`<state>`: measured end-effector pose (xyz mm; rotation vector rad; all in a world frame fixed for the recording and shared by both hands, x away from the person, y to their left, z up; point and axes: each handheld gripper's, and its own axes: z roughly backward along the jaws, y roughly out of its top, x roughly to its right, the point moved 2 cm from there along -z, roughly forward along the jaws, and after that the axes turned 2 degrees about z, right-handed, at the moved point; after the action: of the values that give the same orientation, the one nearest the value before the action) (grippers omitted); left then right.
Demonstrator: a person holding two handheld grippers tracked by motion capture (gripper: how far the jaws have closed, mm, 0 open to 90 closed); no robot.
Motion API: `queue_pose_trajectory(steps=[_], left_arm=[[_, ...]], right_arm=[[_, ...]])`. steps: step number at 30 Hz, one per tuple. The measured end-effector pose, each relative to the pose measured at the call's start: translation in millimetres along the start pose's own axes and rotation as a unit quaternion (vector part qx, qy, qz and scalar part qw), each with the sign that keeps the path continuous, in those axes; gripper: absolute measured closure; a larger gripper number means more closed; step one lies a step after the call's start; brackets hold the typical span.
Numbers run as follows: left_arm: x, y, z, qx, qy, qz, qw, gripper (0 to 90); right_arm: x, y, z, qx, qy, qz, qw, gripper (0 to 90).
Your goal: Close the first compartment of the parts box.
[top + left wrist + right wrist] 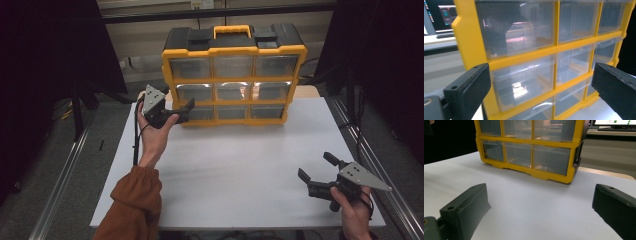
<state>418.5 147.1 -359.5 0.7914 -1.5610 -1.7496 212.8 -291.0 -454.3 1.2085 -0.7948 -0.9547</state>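
A yellow and black organiser cabinet (234, 80) with three rows of clear drawers stands upright at the back middle of the white table (235, 165). My left gripper (181, 112) is held open just in front of the cabinet's lower left corner, nothing between its jaws. In the left gripper view the clear drawers (524, 80) sit close up between the spread jaws of that gripper (541, 87). My right gripper (315, 165) hovers open over the table's near right corner, pointing toward the cabinet (524, 142), which is well beyond its jaws (541, 210).
Metal rails (65, 165) run along both sides of the table, with dark curtains beyond. The cabinet has a yellow carry handle (232, 31) on top. A monitor (446, 12) stands on a desk past the cabinet. Bare table lies between the two grippers.
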Motion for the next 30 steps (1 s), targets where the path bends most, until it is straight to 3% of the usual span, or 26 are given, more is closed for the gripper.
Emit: queue_pose_trajectory(steps=[2,6,9,13,14,15,20,22,25,26,27,30], left_arm=[[-0.4,-6.8,7.9,0.003,-0.003,0.013,0.9999,2.2],[-1.7,-17.1,15.8,-0.011,-0.009,0.003,0.9999,1.5],[-2.9,-33.2,22.8,-0.021,-0.004,0.028,0.9994,1.5],[-5.2,-45.1,28.5,-0.036,-0.005,0.033,0.9988,1.7],[-5.7,-53.3,32.0,-0.036,-0.015,0.054,0.9978,1.7],[-6.2,-56.9,33.5,-0.035,-0.011,0.067,0.9971,1.9],[-9.0,-67.4,39.6,-0.039,0.005,0.062,0.9973,2.2],[-8.3,-71.4,45.1,-0.042,-0.003,0.06,0.9973,2.3],[-7.9,-75.1,53.6,-0.051,-0.004,0.044,0.9977,2.4],[-6.4,-75.9,55.7,-0.048,-0.001,0.05,0.9976,2.4],[-6.4,-77.0,61.6,-0.055,-0.005,0.04,0.9977,2.5],[-4.0,-76.1,70.7,-0.056,-0.001,0.038,0.9977,2.6]], right_arm=[[-0.2,0.1,0.0,0.0,0.001,0.0,1.0,0.5],[-0.2,0.0,0.0,-0.001,0.0,0.001,1.0,0.5],[0.0,0.0,0.1,0.0,-0.001,0.003,1.0,0.5],[-0.2,0.1,0.1,0.0,0.0,0.004,1.0,0.5],[-0.2,0.0,-0.1,0.001,-0.002,0.004,1.0,0.5],[-0.1,-0.1,0.0,0.0,-0.002,0.003,1.0,0.5],[-0.2,-0.1,0.0,0.0,-0.001,0.004,1.0,0.5],[-0.3,0.0,0.1,-0.001,0.0,0.004,1.0,0.5],[-0.4,0.0,-0.2,0.0,-0.001,0.003,1.0,0.5],[-0.4,0.0,-0.2,0.0,-0.001,0.003,1.0,0.5],[-0.5,0.0,-0.1,0.0,-0.001,0.003,1.0,0.5],[-0.4,0.1,-0.2,0.0,-0.002,0.003,1.0,0.5]])
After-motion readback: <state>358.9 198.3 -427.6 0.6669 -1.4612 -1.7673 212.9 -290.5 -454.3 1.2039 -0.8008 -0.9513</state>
